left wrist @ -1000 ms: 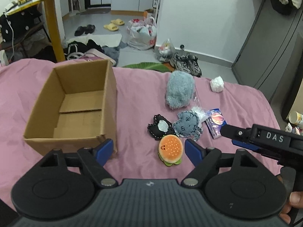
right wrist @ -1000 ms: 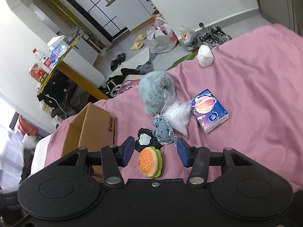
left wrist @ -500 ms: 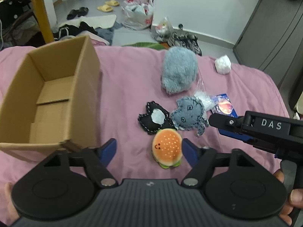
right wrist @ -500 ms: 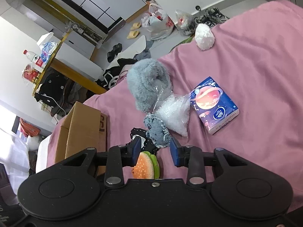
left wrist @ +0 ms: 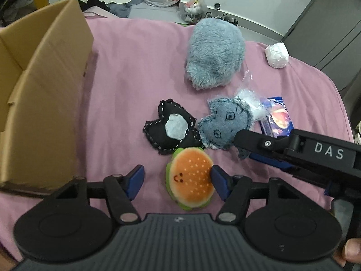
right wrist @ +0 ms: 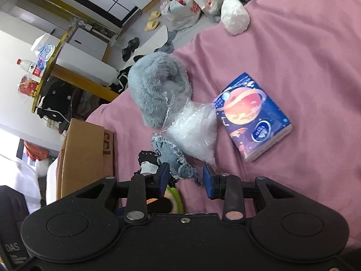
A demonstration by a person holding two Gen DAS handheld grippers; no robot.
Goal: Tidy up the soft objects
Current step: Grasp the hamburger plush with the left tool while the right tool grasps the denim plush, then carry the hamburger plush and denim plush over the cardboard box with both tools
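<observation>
A burger plush (left wrist: 190, 181) lies on the pink bed between the fingers of my open left gripper (left wrist: 178, 180); the right pad touches it. A black cat plush (left wrist: 169, 127), a grey-blue denim plush (left wrist: 225, 124) and a fluffy blue plush (left wrist: 214, 54) lie beyond. My right gripper (right wrist: 183, 177) is open, its jaws either side of the denim plush's lower edge (right wrist: 178, 162). It shows from the side in the left wrist view (left wrist: 248, 144). The open cardboard box (left wrist: 40, 90) stands at the left.
A clear bag of white stuffing (right wrist: 194, 131) and a blue tissue pack (right wrist: 252, 115) lie right of the plushes. A white wad (left wrist: 277, 55) sits at the bed's far edge. Floor clutter, shoes and a yellow table lie past the bed.
Both grippers have moved forward and down toward the plushes. The left now straddles the burger plush; the right has narrowed and reached the denim plush.
</observation>
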